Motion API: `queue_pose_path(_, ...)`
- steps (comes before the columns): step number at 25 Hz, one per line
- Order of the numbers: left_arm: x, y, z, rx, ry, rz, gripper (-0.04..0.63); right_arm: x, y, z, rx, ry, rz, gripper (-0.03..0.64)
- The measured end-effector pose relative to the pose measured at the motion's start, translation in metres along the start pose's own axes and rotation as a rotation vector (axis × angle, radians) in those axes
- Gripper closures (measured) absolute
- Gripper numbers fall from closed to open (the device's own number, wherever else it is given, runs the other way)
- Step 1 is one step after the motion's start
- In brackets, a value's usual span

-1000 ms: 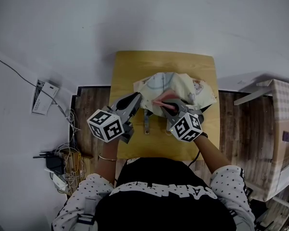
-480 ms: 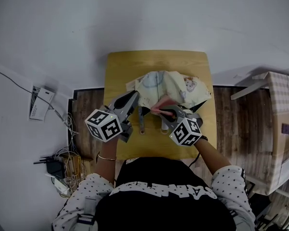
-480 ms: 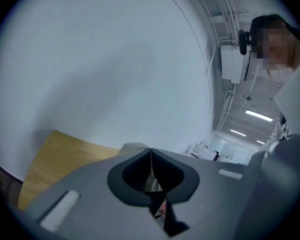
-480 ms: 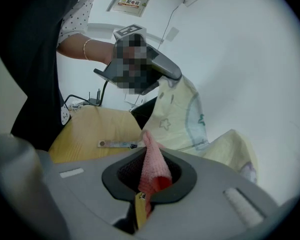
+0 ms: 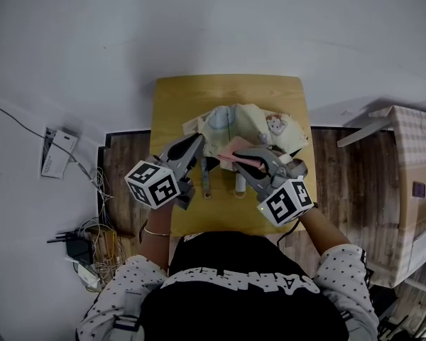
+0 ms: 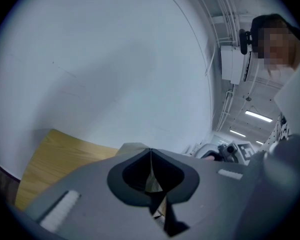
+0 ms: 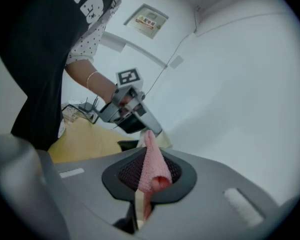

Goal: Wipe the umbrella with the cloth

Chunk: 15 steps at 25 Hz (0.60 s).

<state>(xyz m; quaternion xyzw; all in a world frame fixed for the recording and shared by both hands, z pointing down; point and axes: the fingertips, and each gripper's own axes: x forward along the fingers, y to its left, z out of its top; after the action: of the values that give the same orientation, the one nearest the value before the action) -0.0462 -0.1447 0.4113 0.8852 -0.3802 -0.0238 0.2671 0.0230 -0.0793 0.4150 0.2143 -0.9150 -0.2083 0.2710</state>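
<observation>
1. Right gripper [image 5: 236, 159]: we read the jaws clamped on the pink cloth [image 7: 152, 166], with a fold poking out past the tips.
2. Left gripper [image 5: 198, 143]: at 9 o'clock of the right one, jaws closed on a thin cream edge of the umbrella [image 5: 250, 124].
3. Umbrella: collapsed, its cartoon-print canopy bunched on the wooden table [image 5: 192, 94], at 12 o'clock from both claws. In the head view, the cloth overlaps its near edge.
4. Further out we see a cardboard box [image 5: 412, 183] at 3 o'clock and floor cables [image 5: 92, 236] at 8 o'clock.
</observation>
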Motion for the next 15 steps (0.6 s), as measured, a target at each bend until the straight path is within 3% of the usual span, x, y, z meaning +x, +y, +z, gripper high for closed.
queue_pose_path(3, -0.002, 0.001, -0.003, -0.008, 0.003, 0.004, 0.592, 0.003, -0.031, 0.015, -0.064, -0.031, -0.105, 0.583)
queue_pose_path(5, -0.003, 0.001, -0.004, -0.015, 0.003, 0.004, 0.592, 0.012, -0.044, 0.013, -0.076, -0.013, -0.126, 0.583)
queue_pose_path(11, -0.006, 0.001, -0.002, -0.036, -0.004, 0.006, 0.592, 0.034, -0.050, -0.018, -0.122, 0.099, -0.109, 0.583)
queue_pose_path(15, -0.003, -0.002, -0.004, -0.053, -0.004, -0.007, 0.592, 0.032, -0.034, -0.046, -0.096, 0.170, -0.069, 0.583)
